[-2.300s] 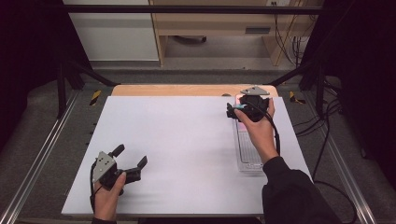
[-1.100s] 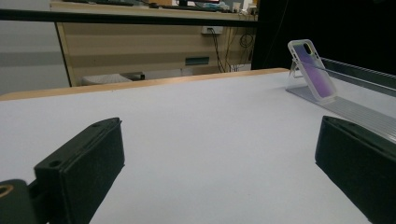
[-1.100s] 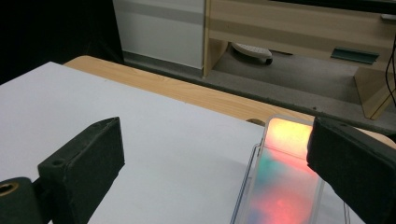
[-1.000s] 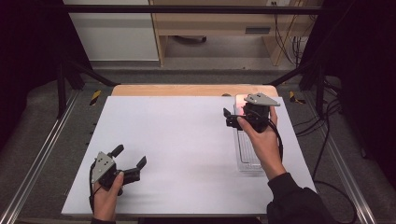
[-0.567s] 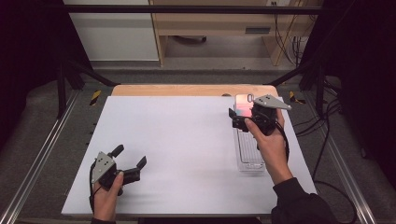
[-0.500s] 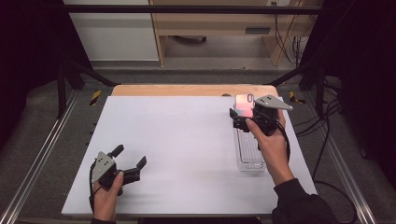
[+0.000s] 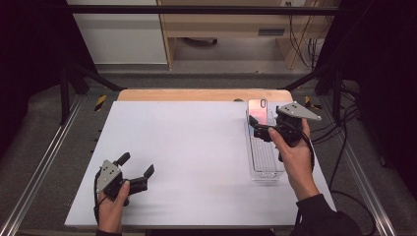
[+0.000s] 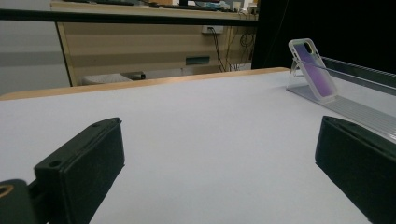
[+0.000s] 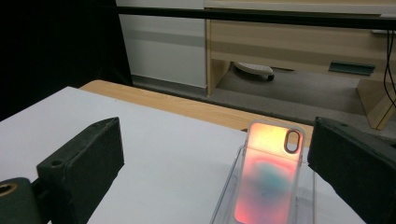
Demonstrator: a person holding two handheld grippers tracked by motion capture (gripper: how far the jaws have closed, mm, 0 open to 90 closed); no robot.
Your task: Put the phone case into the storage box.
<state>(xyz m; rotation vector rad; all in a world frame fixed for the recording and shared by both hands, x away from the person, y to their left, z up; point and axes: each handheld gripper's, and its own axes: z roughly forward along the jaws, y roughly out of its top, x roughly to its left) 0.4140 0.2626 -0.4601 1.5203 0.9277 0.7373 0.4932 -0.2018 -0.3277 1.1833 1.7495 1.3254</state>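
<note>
Fingers, left gripper [image 7: 133, 169]: spread wide, nothing between them; it sits low at the near left corner of the white table [image 7: 187, 147], held in the left hand [image 7: 112, 206].
Left gripper view: both black fingers [image 8: 84, 163] far apart over bare tabletop; phone case [image 8: 312, 69] seen far off, leaning in its rack.
Table middle: bare white sheet, wooden edge beyond it.
Phone case: iridescent pink-orange back, clear rim, camera cut-out at top [image 7: 258, 112]; propped tilted at the far end of the clear rack [image 7: 265, 157] on the right side of the table.
Fingers, right gripper [image 7: 260, 132]: wide apart, gripping nothing; held just at the case, near its lower part. From above I cannot tell if a finger touches it.
Right gripper view: case [image 9: 268, 179] stands between the two fingers [image 9: 81, 161], closer to the right-hand one, gaps visible on both sides.
Right hand [image 7: 295, 157]: over the rack's near half.
Progress: my guess, early; the case is still seated in the rack, not gripped.
Left to do: close on the case, lift it out.
</note>
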